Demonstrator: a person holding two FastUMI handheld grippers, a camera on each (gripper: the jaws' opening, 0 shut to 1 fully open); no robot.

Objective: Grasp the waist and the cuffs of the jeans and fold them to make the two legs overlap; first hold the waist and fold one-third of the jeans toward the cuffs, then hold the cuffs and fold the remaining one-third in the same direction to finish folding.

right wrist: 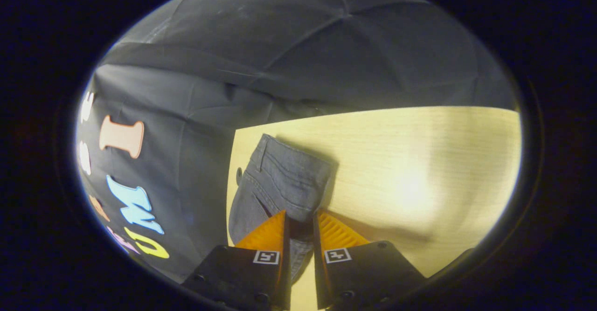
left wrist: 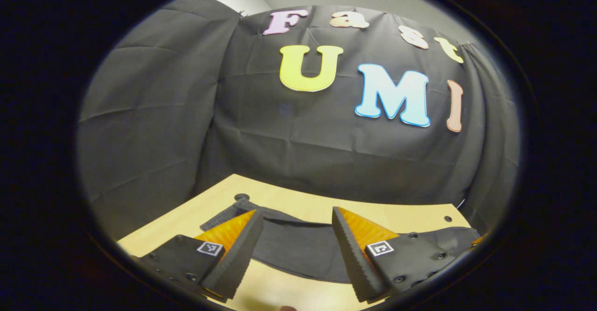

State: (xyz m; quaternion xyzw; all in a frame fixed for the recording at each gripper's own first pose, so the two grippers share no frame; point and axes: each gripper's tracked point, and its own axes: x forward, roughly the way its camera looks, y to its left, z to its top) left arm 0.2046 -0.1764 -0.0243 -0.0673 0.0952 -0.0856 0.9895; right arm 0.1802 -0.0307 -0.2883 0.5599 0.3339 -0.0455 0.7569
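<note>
1. Left gripper (left wrist: 296, 231): we see fingers wide apart, nothing btwn them, hovering over the bench (left wrist: 289, 203) w/ dark jeans (left wrist: 298, 250) spread below and ahead.
2. Right gripper (right wrist: 301, 227): fingers nearly together, denim running into the narrow gap; we read it as clamped on the jeans (right wrist: 280, 185).
3. Left gripper view gives us a broad dark stretch of fabric lying flat across the bench, reaching toward its right edge.
4. Right gripper view gives us detail the other lacks: waistband, seams, a pocket; the folded end lies near the bench edge, by the booth wall.
</note>
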